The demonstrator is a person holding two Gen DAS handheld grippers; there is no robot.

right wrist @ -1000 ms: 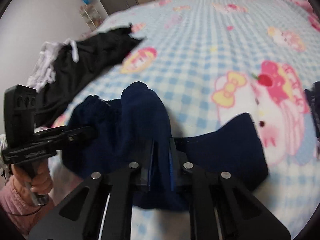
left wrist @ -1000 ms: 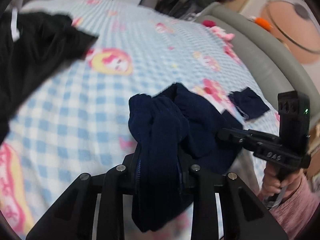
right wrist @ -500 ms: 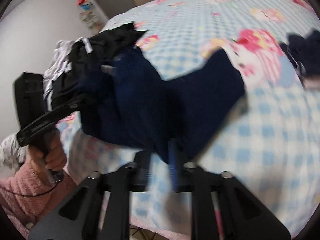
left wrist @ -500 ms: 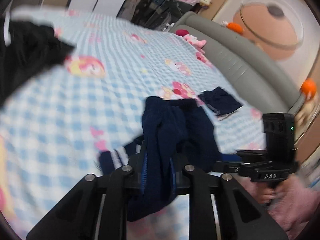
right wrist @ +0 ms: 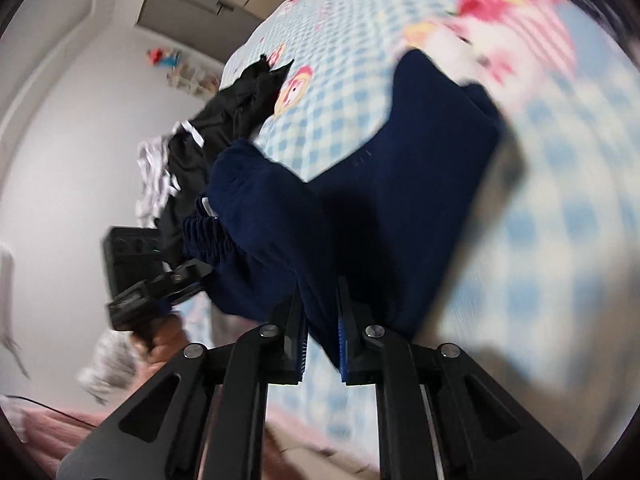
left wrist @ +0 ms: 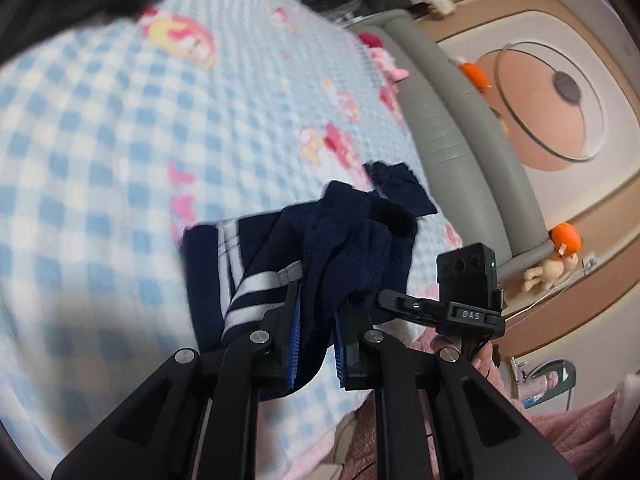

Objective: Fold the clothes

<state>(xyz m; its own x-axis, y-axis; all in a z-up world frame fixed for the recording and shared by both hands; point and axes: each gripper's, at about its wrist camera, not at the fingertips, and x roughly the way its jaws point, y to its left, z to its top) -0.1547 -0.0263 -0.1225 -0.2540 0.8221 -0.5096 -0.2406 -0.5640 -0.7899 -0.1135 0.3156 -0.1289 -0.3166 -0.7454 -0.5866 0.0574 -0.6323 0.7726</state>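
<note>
Both grippers have swung the navy garment [left wrist: 352,248] over toward the near edge of the bed [left wrist: 100,128]; a second ago it hung bunched between them, and now white stripes show on a flap just left of the left gripper [left wrist: 316,324], so the cloth has turned and opened partly. The left gripper is closed down on a thick fold of it, with fabric filling the gap between its fingers. The right gripper [right wrist: 322,320] is likewise clamped on the same garment [right wrist: 400,184], which spreads forward and to the right of it over the bed. A small navy piece [left wrist: 404,192] lies beyond, and black clothes [right wrist: 236,108] sit far ahead to the left. The garment looks about ready to be laid flat, and no fold is made yet.
</note>
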